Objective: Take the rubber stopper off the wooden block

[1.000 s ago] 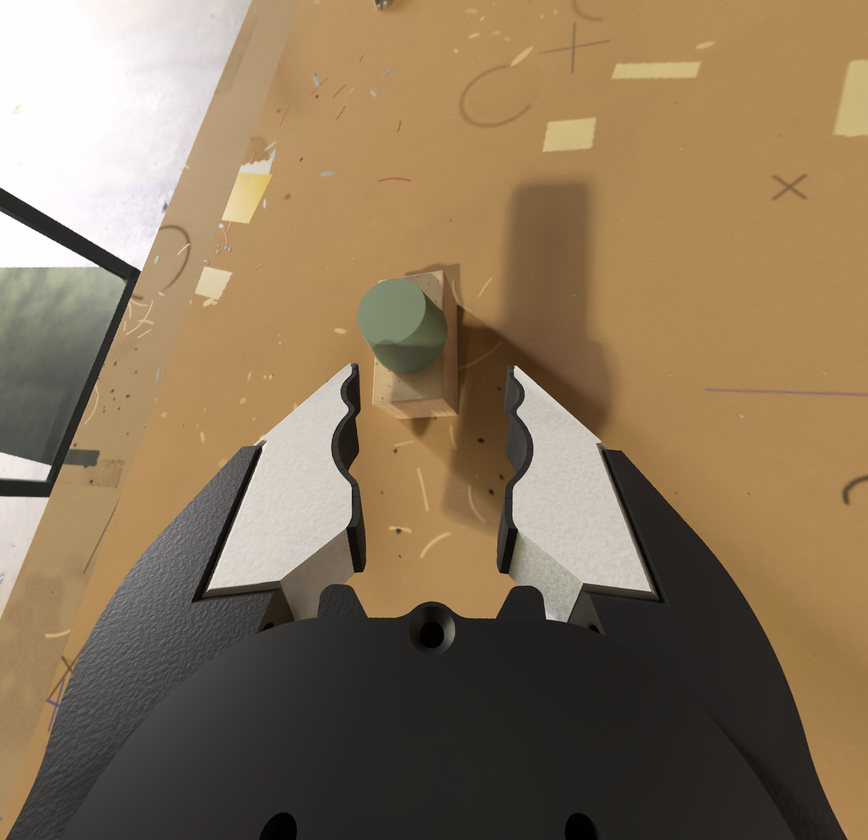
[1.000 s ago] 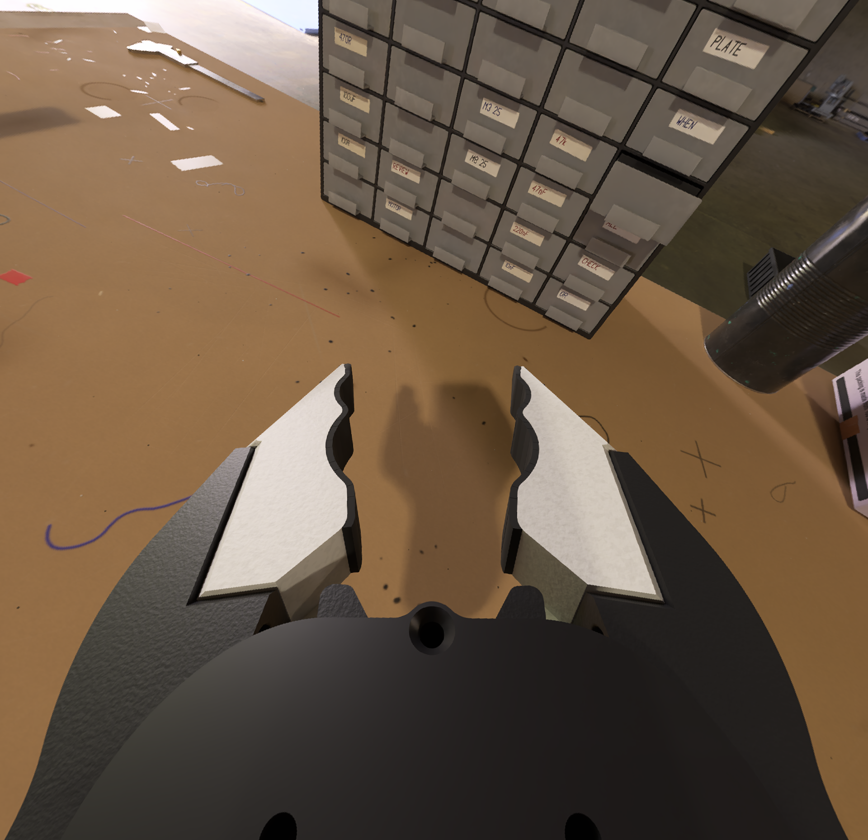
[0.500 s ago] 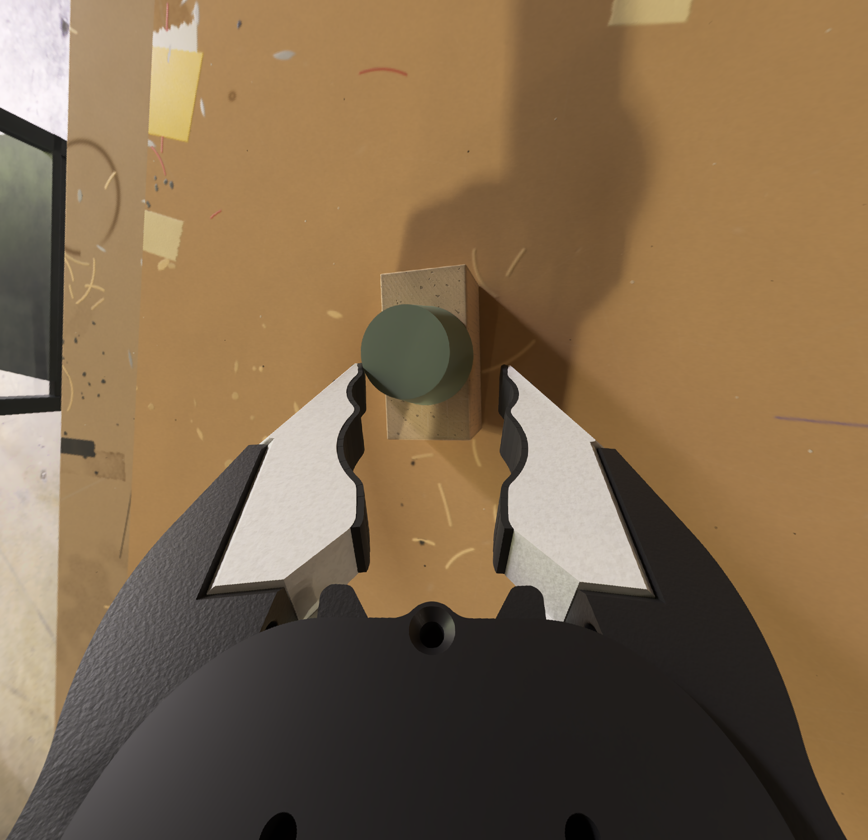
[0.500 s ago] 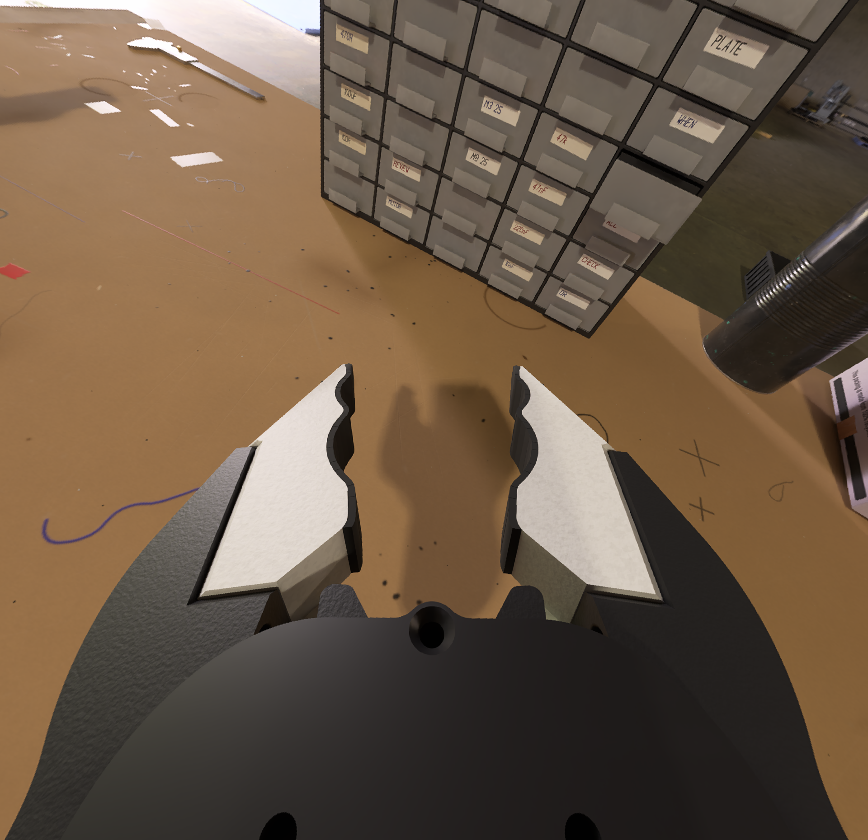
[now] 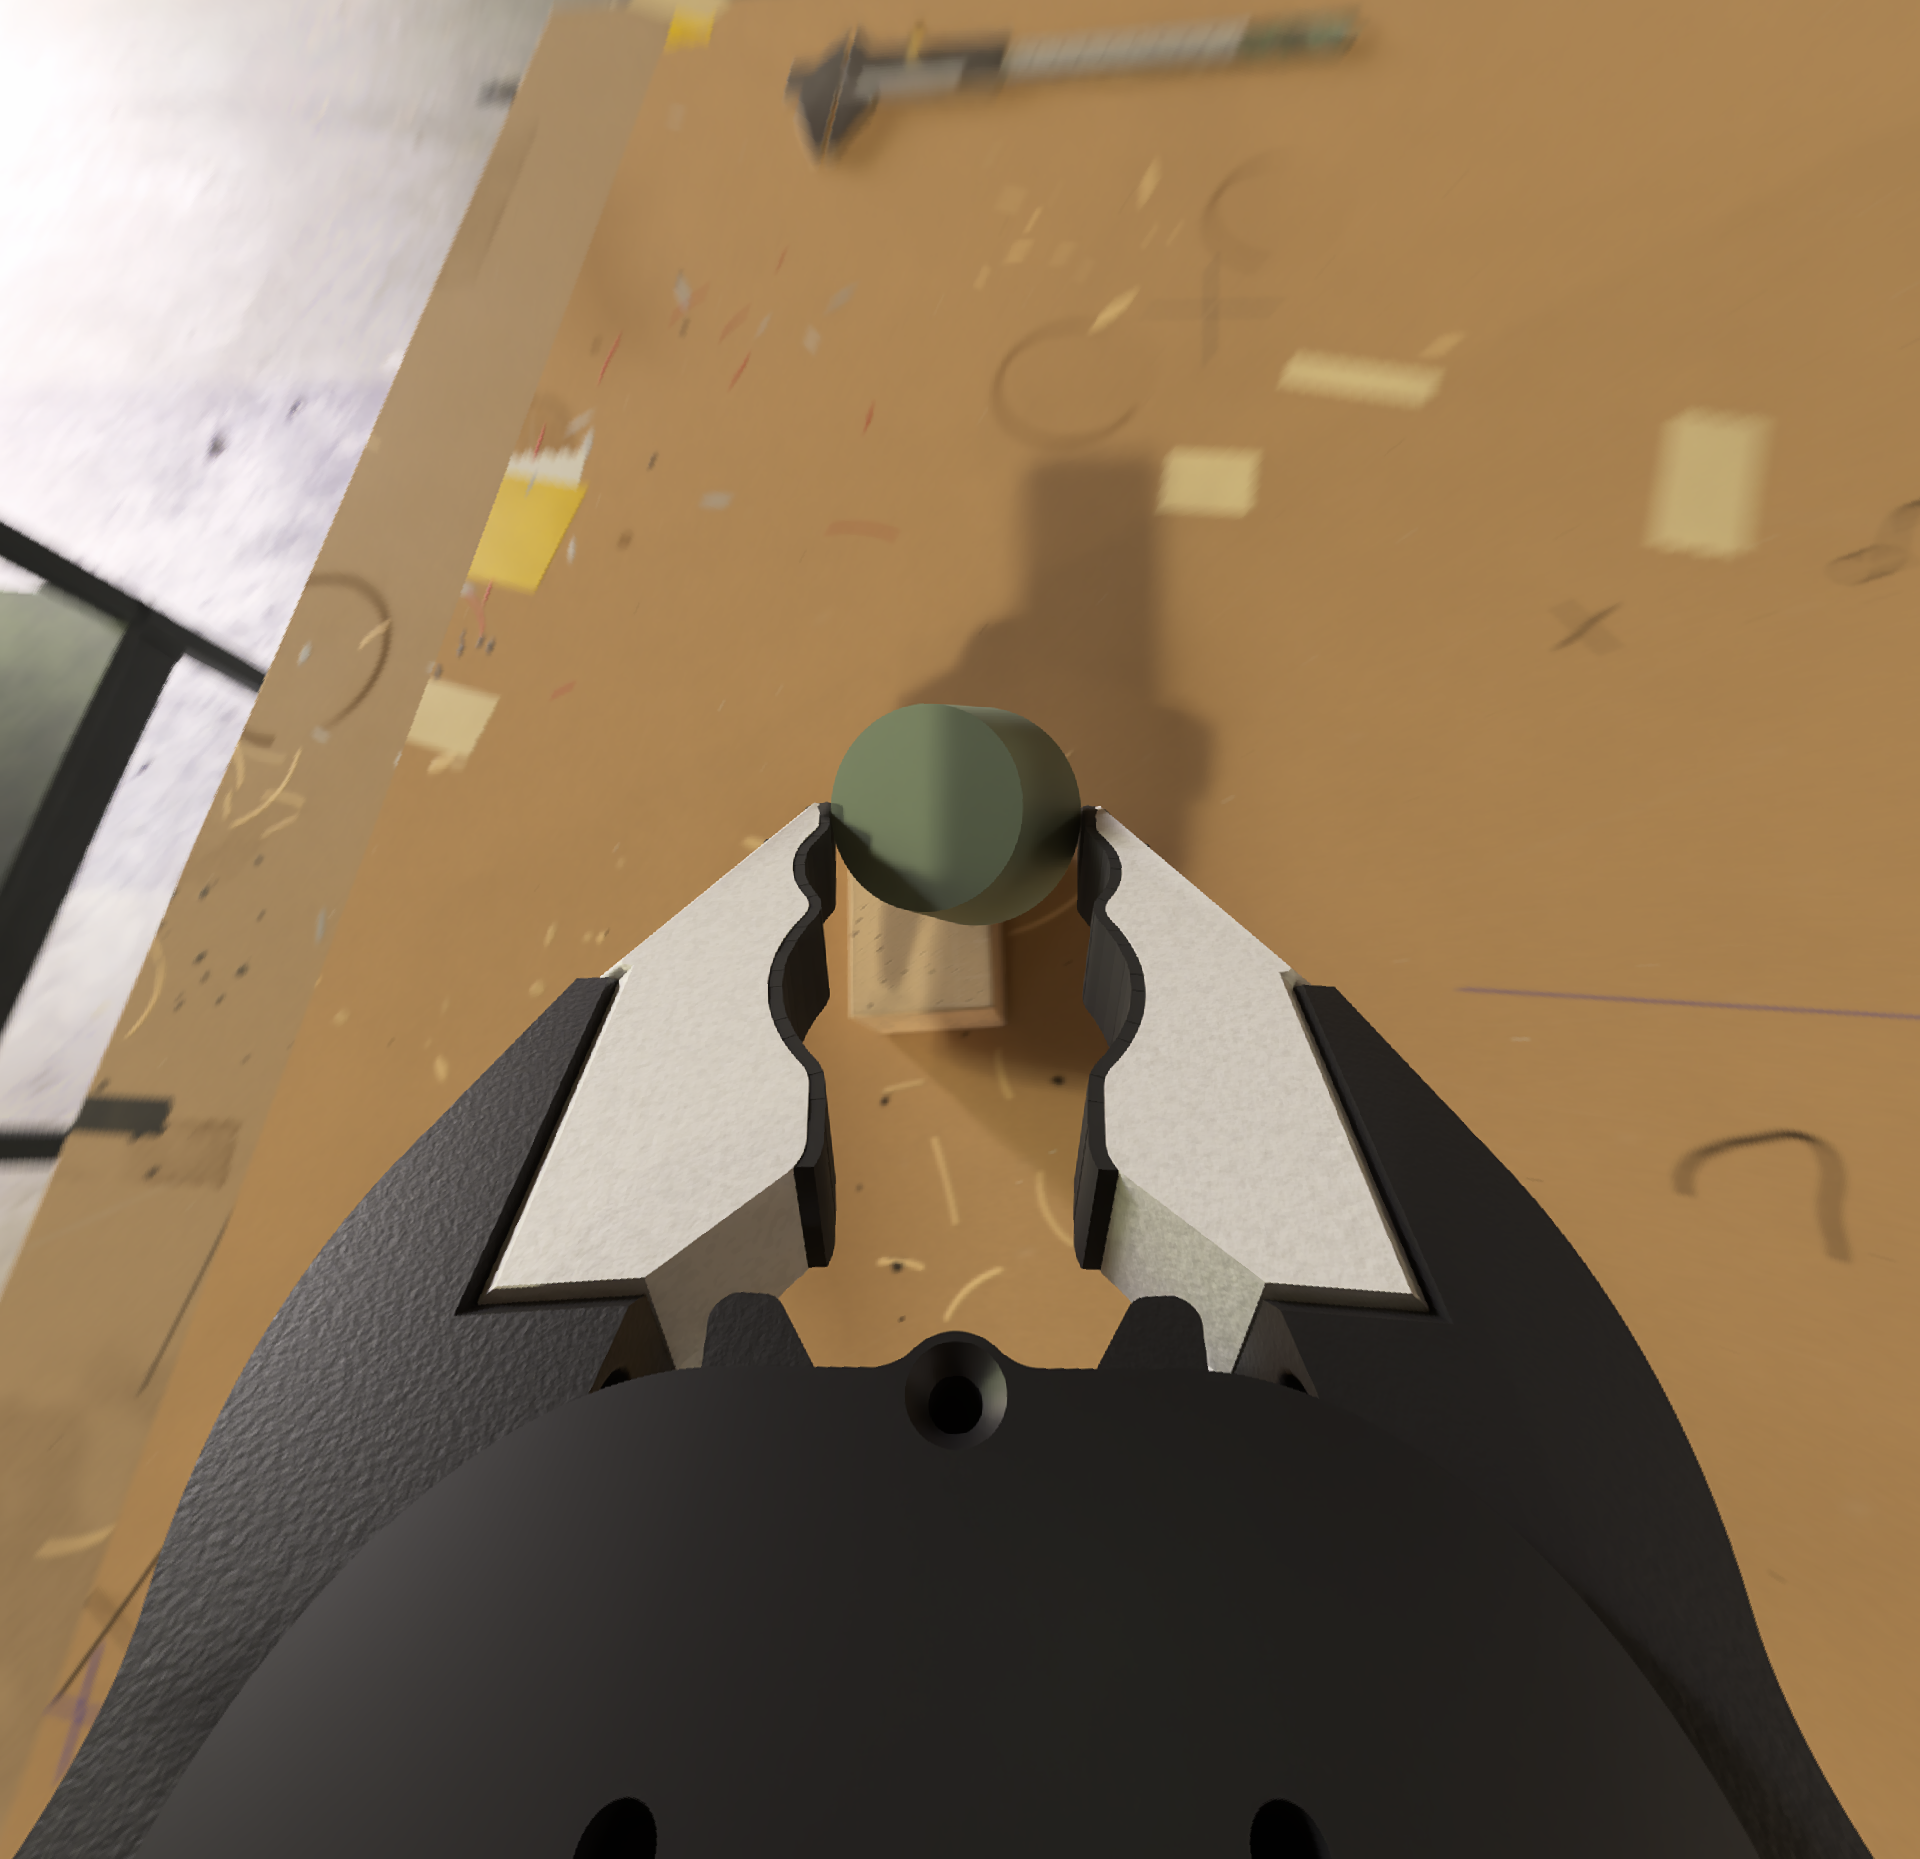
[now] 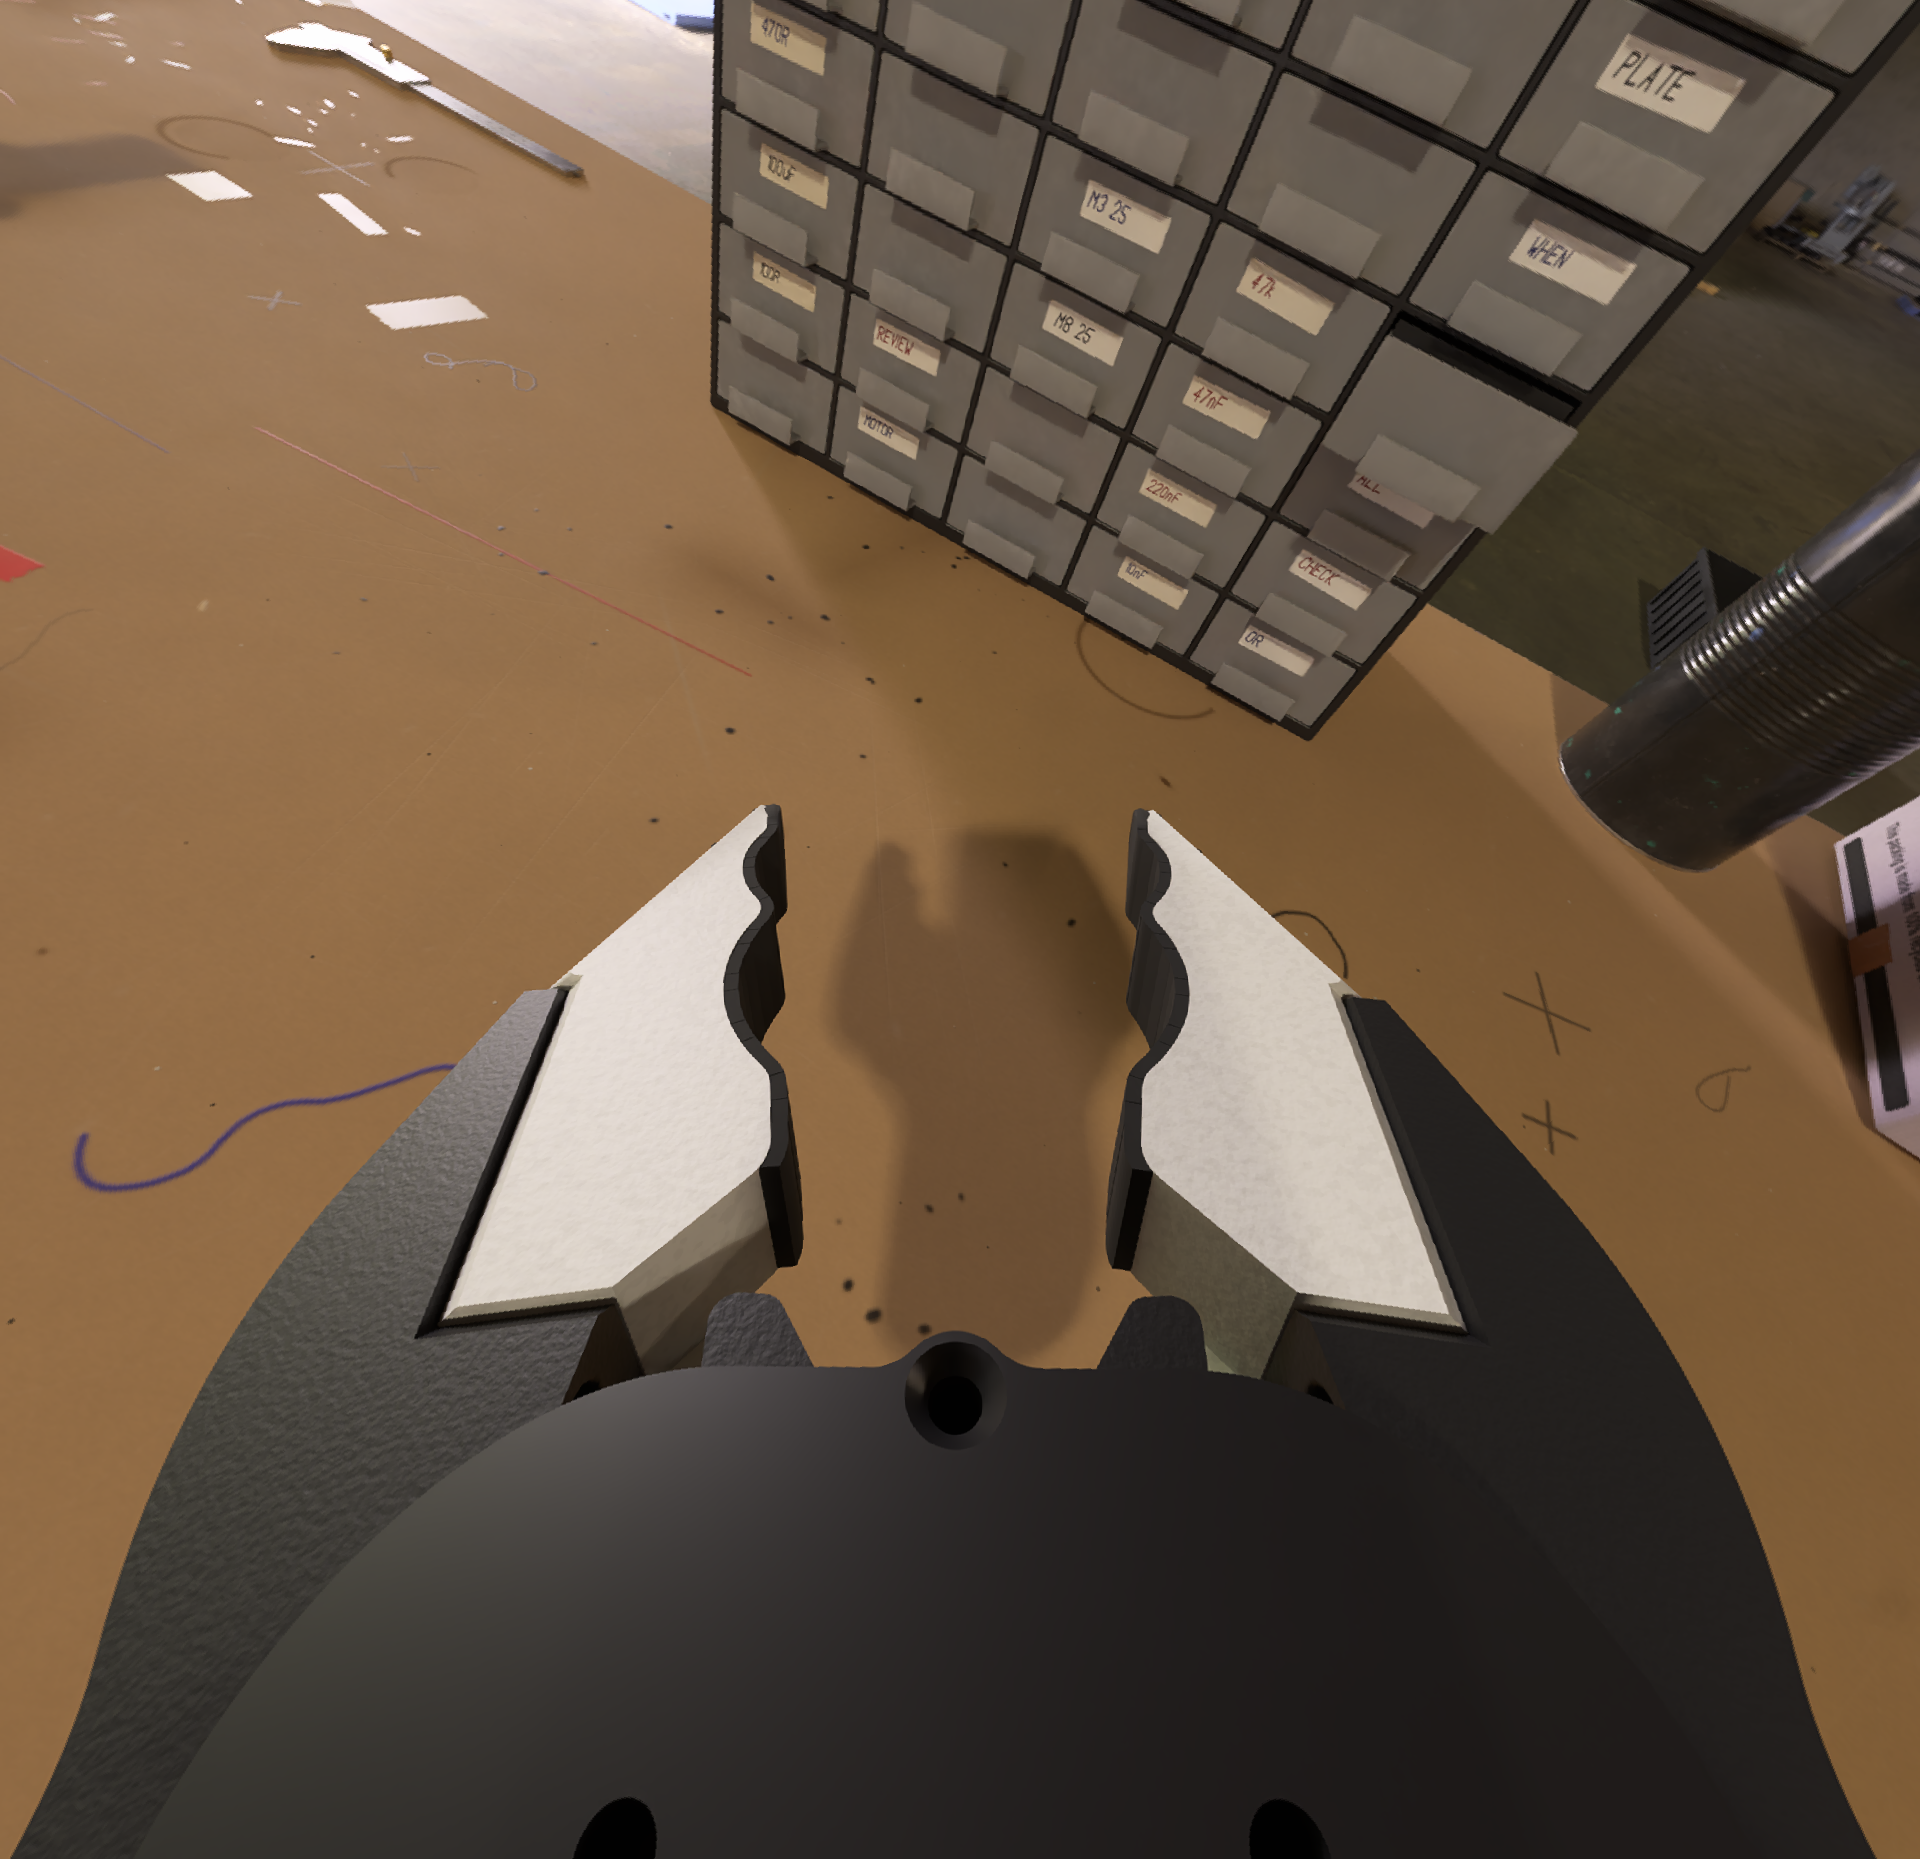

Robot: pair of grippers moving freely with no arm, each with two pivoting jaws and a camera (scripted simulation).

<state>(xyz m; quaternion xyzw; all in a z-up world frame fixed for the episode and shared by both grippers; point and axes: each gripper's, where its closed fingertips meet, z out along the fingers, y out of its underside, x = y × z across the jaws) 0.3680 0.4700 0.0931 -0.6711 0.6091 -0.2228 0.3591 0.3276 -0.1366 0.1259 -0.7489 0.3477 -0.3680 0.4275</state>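
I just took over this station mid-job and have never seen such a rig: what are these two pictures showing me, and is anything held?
Each picture comes from a camera mounted on a gripper, looking forward along its two white fingers. In the left wrist view, the left gripper has its fingertips against both sides of the green rubber stopper. The wooden block lies on the brown workbench below, and the stopper looks lifted off it, though blur makes that uncertain. A caliper lies farther off. In the right wrist view, the right gripper is open and empty above the bench, facing a grey drawer cabinet and a dark threaded pipe.
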